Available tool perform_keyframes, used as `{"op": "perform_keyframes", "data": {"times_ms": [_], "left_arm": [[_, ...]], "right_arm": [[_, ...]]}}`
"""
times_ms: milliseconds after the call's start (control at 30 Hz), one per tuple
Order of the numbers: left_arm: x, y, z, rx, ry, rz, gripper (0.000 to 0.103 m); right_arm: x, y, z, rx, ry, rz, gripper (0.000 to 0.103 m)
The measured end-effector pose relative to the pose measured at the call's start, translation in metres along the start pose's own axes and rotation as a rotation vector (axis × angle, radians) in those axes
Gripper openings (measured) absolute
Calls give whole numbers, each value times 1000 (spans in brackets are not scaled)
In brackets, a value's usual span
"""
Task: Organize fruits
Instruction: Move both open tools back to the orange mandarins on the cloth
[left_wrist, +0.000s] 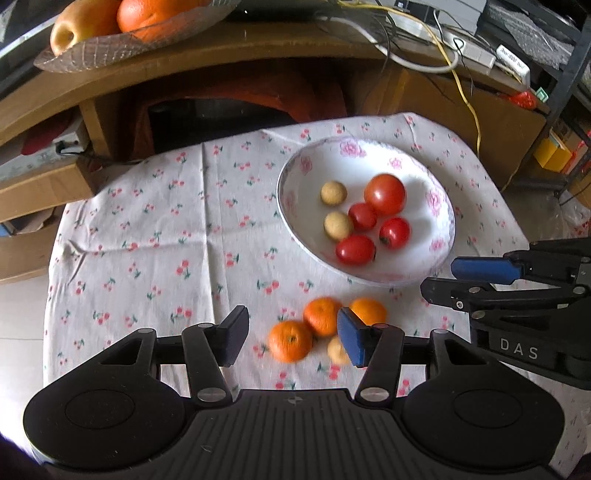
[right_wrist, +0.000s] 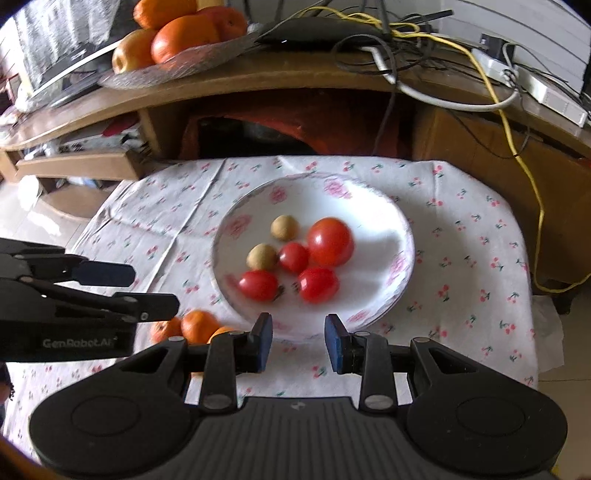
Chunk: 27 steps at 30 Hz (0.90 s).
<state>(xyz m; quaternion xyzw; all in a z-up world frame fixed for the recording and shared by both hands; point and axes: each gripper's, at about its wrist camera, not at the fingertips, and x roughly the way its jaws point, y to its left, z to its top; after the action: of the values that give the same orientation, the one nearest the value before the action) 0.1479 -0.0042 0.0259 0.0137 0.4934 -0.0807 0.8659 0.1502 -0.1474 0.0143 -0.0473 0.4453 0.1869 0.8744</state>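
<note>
I am holding my left gripper (left_wrist: 291, 338) with its jaws spread and empty, hovering over three small oranges (left_wrist: 290, 340) and a pale round fruit (left_wrist: 337, 350) lying clustered on the cloth-covered surface (left_wrist: 166, 229), just in front of the flowered plate (left_wrist: 291, 173); my right gripper (right_wrist: 298, 341) is hanging beside it with its jaws drawn close together and pinching nothing, though a gap shows between the pads; the plate is carrying one big tomato (right_wrist: 330, 242), three small tomatoes (right_wrist: 258, 285) and two pale round fruits (right_wrist: 262, 257), all touching or nearly so.
</note>
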Motion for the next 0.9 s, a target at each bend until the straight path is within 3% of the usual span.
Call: {"op": "perform_keyframes", "data": {"times_ms": [467,900], "left_arm": [[-6,10,-12,-15,7,-34,64],[-1,20,-14,-48,22,-49,65]], "right_arm": [[0,13,-25,16,50,37,29],[21,13,-25,58,91,101,29]]}}
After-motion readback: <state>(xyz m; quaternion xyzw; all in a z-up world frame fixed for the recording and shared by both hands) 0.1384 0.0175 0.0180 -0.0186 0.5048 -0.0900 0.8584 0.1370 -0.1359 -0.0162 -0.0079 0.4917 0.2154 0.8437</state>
